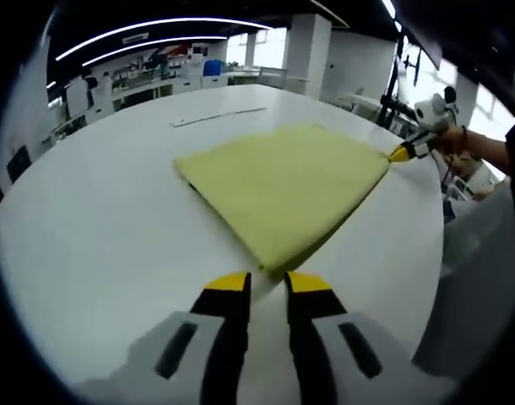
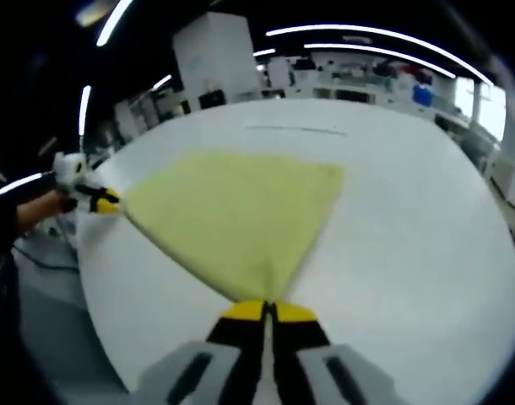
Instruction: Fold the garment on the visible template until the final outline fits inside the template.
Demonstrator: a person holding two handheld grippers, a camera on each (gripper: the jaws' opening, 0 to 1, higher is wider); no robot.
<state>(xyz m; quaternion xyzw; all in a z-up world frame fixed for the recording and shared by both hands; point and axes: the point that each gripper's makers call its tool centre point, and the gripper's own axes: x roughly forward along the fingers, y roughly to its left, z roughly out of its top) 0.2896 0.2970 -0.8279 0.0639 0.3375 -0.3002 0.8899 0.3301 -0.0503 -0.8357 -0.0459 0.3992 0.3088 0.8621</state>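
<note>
Your right gripper [image 2: 268,313] is pinching one corner of the folded yellow garment [image 2: 241,215] lying flat on the white table [image 2: 409,236], while your left gripper [image 1: 267,282] is hovering with parted jaws just beside another corner.

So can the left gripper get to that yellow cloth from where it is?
Probably yes. The left gripper is open right at the near corner of the yellow cloth, with only bare white table around it.
</note>
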